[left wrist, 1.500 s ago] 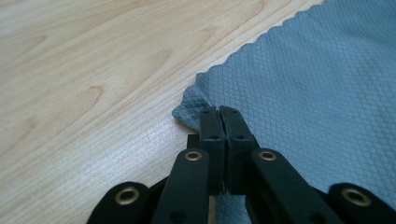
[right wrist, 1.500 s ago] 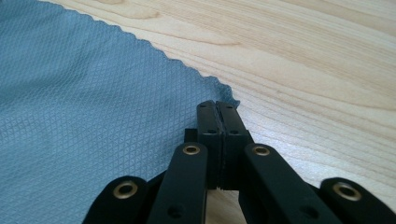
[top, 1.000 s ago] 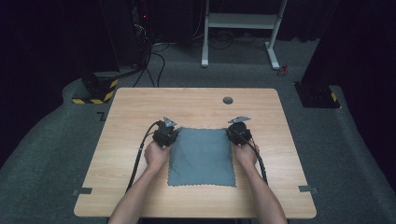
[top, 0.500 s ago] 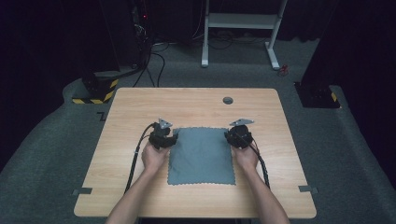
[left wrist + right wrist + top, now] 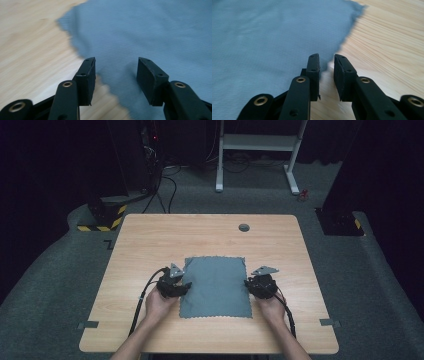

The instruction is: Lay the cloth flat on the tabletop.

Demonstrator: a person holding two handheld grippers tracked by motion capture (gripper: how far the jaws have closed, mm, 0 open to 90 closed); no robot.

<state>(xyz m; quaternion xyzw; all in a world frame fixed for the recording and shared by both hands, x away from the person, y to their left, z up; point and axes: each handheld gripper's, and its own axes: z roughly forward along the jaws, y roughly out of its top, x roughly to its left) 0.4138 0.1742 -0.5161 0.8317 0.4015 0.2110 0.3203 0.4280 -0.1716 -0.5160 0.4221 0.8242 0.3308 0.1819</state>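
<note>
A grey-blue cloth (image 5: 215, 287) with scalloped edges lies flat on the wooden table (image 5: 150, 240). My left gripper (image 5: 184, 287) sits at the cloth's left edge, about halfway along it. In the left gripper view its jaws (image 5: 116, 65) stand wide open over the cloth (image 5: 150, 32), one jaw above the edge and the other above the fabric. My right gripper (image 5: 248, 285) is at the right edge. In the right gripper view its jaws (image 5: 327, 62) are a narrow gap apart, and the cloth's edge (image 5: 262, 37) runs just in front of them, not pinched.
A small round grommet (image 5: 244, 227) is set in the table near its far edge. Bare wood surrounds the cloth on all sides. Beyond the table stand a white frame (image 5: 260, 150), cables and dark equipment on grey carpet.
Both grippers have slid back toward the person along the cloth's side edges, from near its far corners to about mid-edge. The cloth lies as before.
</note>
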